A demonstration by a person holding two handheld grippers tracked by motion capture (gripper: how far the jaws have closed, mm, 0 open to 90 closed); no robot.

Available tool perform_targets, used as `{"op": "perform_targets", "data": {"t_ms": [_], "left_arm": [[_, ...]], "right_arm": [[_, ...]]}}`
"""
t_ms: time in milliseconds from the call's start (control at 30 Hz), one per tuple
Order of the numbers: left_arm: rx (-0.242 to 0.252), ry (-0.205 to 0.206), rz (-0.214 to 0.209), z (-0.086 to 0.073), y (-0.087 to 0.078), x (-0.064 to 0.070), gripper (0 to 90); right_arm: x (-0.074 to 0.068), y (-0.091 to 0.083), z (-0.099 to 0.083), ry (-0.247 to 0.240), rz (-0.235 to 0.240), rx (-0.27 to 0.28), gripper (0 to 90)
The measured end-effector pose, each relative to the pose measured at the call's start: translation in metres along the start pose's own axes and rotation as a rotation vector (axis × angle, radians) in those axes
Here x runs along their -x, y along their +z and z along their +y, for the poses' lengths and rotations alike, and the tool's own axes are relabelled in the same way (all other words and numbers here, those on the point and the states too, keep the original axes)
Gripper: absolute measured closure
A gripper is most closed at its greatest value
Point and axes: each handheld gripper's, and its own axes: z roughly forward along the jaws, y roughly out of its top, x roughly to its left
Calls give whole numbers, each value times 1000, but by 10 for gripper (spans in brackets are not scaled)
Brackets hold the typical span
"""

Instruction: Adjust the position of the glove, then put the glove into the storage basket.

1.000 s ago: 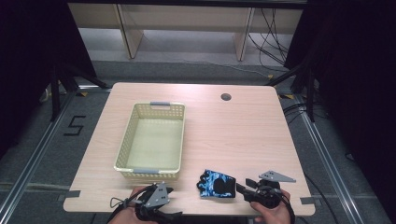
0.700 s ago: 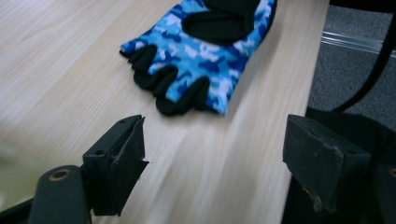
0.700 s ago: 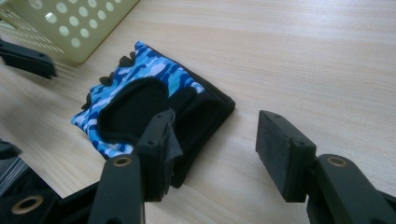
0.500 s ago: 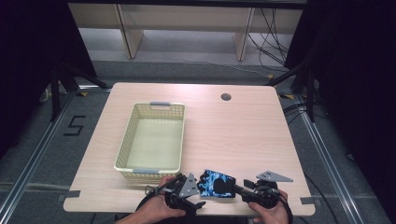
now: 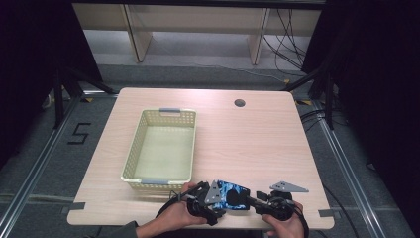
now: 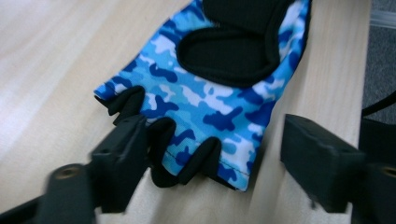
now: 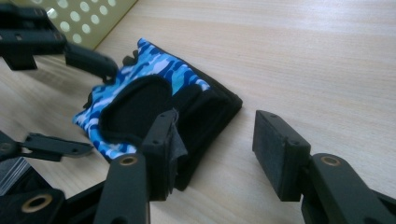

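Note:
A fingerless glove (image 5: 236,189) in blue camouflage with black palm pads lies flat near the table's front edge. My left gripper (image 5: 219,197) is open at its left end. In the left gripper view the two jaws of my left gripper (image 6: 219,170) stand on either side of the glove's (image 6: 210,107) finger openings. My right gripper (image 5: 250,200) is open at the glove's right end. In the right gripper view, my right gripper (image 7: 219,154) has its left jaw over the black cuff of the glove (image 7: 140,102) and its right jaw over bare wood.
A pale yellow perforated basket (image 5: 130,153) stands left of centre, its corner (image 7: 93,18) close behind the glove. A round cable hole (image 5: 239,103) sits at the back of the light wooden table (image 5: 257,144). The table's front edge is right beneath both hands.
My left gripper has moved right from the front left of the table up to the glove's finger end. The right gripper has edged in slightly toward the cuff. The glove has stayed put.

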Motion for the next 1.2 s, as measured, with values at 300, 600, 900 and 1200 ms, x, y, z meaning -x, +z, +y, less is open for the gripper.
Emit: {"op": "perform_targets", "data": {"t_ms": [300,600,900,1200], "left_arm": [[4,14,0,0,-4,0,544],[28,80,36,-1,-3,9,700],[54,97,55,-3,-5,13,740],[71,100,69,-2,-15,13,743]], "right_arm": [[5,13,-2,62,39,-30,601],[8,15,-7,149,145,-5,819],[8,8,-5,124,156,26,862],[1,2,0,42,161,56,863]]}}
